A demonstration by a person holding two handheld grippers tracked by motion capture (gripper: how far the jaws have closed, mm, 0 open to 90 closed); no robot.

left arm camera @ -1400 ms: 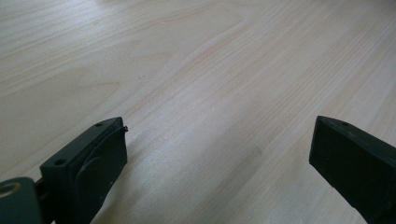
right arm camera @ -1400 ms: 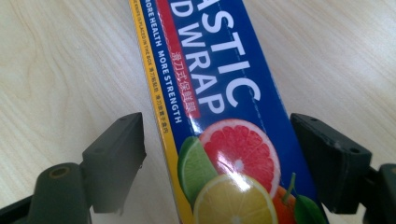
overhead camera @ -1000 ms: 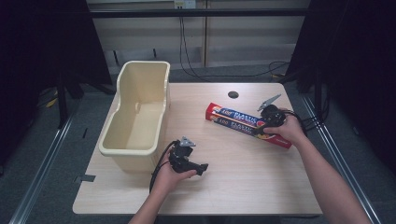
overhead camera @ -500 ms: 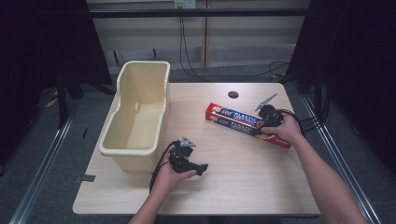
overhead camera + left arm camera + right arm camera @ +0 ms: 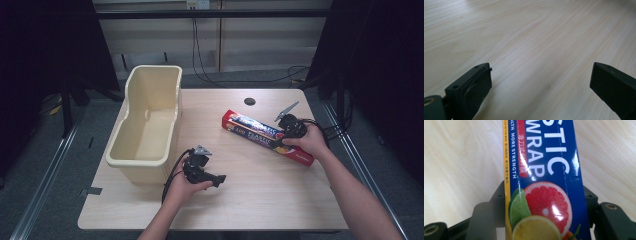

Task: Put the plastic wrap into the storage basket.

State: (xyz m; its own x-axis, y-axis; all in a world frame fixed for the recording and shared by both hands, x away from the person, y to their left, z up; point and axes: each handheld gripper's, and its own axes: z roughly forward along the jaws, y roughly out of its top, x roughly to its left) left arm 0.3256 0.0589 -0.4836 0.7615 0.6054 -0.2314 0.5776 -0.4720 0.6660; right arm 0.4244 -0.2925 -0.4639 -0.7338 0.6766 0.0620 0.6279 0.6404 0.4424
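Note:
A long red and blue plastic wrap box [image 5: 252, 131] lies slanted on the right half of the table. My right gripper [image 5: 281, 141] is at its near end. Its jaws have just been closing and now press on both long sides of the box [image 5: 544, 165], so it is shut on it. In the right gripper view [image 5: 544, 196] the citrus print sits between the two black jaws. My left gripper [image 5: 216, 179] rests low at the table's front centre, beside the tub. Its jaws [image 5: 540, 75] stand wide open over bare wood with nothing between them.
A deep cream plastic tub [image 5: 131, 156] stands on the left side of the wooden table [image 5: 260, 200], reaching the far edge. A round cable hole [image 5: 250, 101] is near the back edge. Cables trail from both grippers. Dark floor surrounds the table.
In the high view both hands, the box and the tub stay where they were; no shift is plain to see.

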